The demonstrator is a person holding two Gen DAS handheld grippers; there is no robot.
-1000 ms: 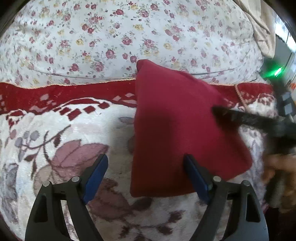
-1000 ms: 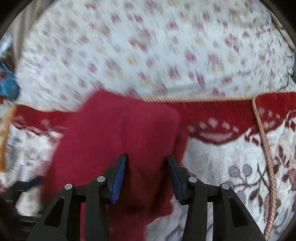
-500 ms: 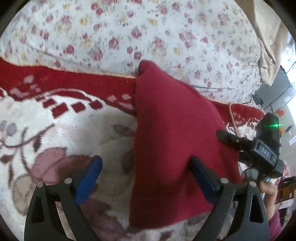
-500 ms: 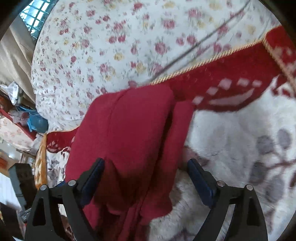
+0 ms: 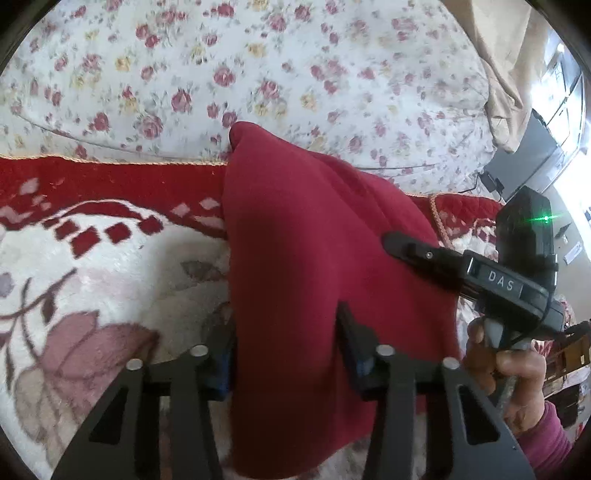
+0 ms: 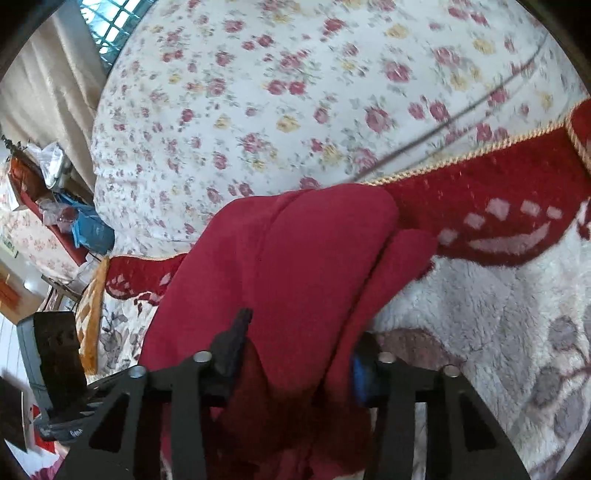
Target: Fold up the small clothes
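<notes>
A dark red garment [image 5: 314,240] lies folded on a plush white blanket with a red border [image 5: 110,266]. My left gripper [image 5: 286,350] straddles its near left edge. Its jaws are closing, and the cloth bunches between the blue pads and touches both. In the right wrist view the same garment [image 6: 295,258] runs up from my right gripper [image 6: 295,354]. That gripper's jaws are closing too, with a thick fold of cloth pinched between them. The right gripper's finger [image 5: 413,251] rests over the garment's right side, and a person's hand [image 5: 509,369] holds that tool.
A floral bedsheet [image 5: 258,74] covers the bed beyond the blanket's corded edge [image 6: 461,162]. A beige curtain [image 5: 495,55] hangs at the far right. Bags and clutter [image 6: 74,221] sit beside the bed, under a window [image 6: 107,22].
Both grippers stood wide half a second ago and have since narrowed onto the red garment. The cloth has gathered into folds between each pair of fingers.
</notes>
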